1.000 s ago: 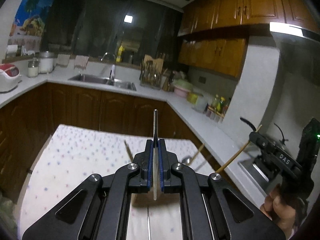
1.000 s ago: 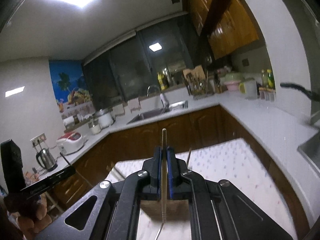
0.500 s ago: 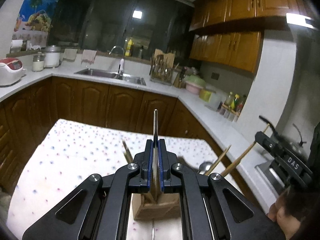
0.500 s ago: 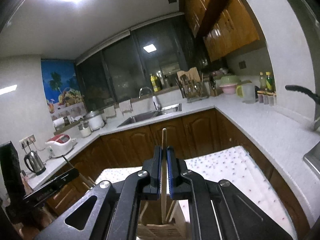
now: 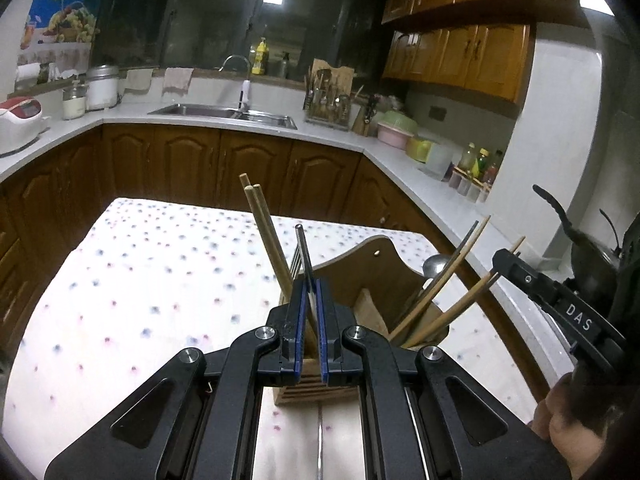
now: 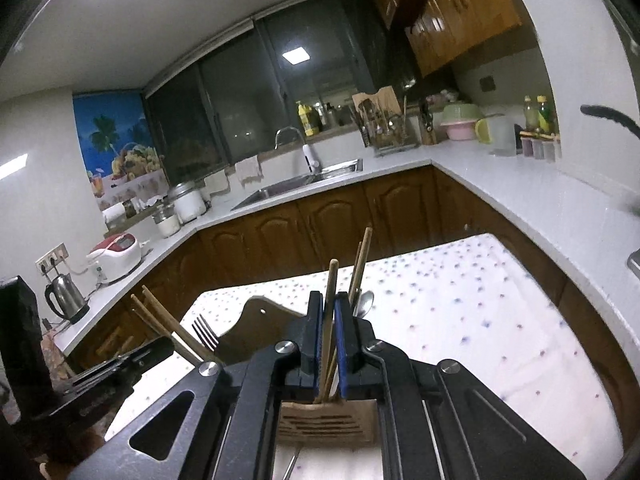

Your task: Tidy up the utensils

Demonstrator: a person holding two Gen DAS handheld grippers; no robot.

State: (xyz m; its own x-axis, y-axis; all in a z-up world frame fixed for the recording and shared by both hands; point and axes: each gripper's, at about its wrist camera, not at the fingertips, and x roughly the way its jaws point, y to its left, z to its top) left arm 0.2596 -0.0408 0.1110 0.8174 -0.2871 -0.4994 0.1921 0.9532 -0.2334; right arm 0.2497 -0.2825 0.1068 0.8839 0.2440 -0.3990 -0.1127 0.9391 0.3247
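A wooden utensil holder point(image 5: 376, 264) stands on the spotted tablecloth point(image 5: 140, 280) with chopsticks point(image 5: 264, 232), a fork point(image 5: 295, 262) and a spoon point(image 5: 436, 264) upright in it. My left gripper point(image 5: 309, 292) is shut on a thin metal utensil point(image 5: 301, 244) and sits just above the holder's left compartment. In the right wrist view my right gripper point(image 6: 329, 308) is shut on a single wooden chopstick point(image 6: 332, 280), whose lower end reaches into the holder point(image 6: 256, 324) beside other chopsticks point(image 6: 360, 264). The fork point(image 6: 204, 332) shows to its left.
White counters point(image 5: 224, 120) over brown cabinets run around the table, with a sink point(image 5: 224, 112), a dish rack point(image 5: 328, 108) and jars. A rice cooker point(image 6: 116, 256) and kettle point(image 6: 64, 296) stand on the left counter. A hand point(image 5: 568, 436) holds the right gripper's handle.
Both grippers have come down toward the table with their utensils. The wooden holder, out of sight at first, now fills the space right under the fingers.
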